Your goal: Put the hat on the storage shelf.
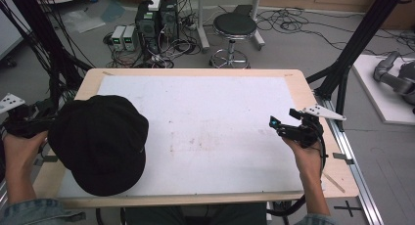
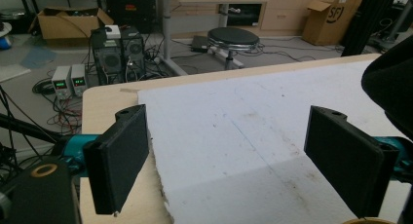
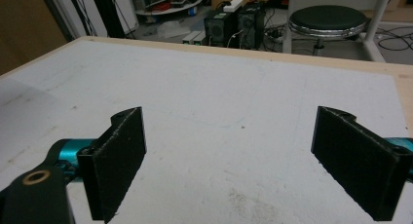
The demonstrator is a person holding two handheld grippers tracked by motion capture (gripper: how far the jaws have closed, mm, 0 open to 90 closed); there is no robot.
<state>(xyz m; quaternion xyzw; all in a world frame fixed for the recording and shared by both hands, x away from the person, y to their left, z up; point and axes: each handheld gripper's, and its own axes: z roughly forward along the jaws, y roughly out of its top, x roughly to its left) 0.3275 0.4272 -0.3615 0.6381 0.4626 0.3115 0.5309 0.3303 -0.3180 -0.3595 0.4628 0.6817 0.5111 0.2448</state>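
Item: left gripper (image 2: pixel 229 156), being held at the table's (image 1: pixel 303 93) left edge, its two black jaws standing wide apart with nothing between them, released. In the high view the left gripper (image 1: pixel 22 120) is sitting just off the left side of the board, partly hidden behind a person's black cap (image 1: pixel 100 144), which is leaning in over the near-left part of the white sheet (image 1: pixel 220 117). Item: right gripper (image 3: pixel 229 160), likewise standing wide open and holding nothing, its jaws spanning bare white sheet (image 3: pixel 219 87). In the high view the right gripper (image 1: pixel 286 129) is hovering at the right edge of the sheet, gripped by the person's right hand (image 1: pixel 308 159), with its grey plate pointing toward the table's right rim. The two grippers are sitting well apart, at opposite sides of the table. Item: white sheet (image 2: pixel 253 117), covering most of the wooden top, lightly stained toward its middle. Surroundings: a black round stool (image 1: pixel 235 27) standing on the floor beyond the far edge, beside computer towers (image 1: pixel 156 19) and loose cables.
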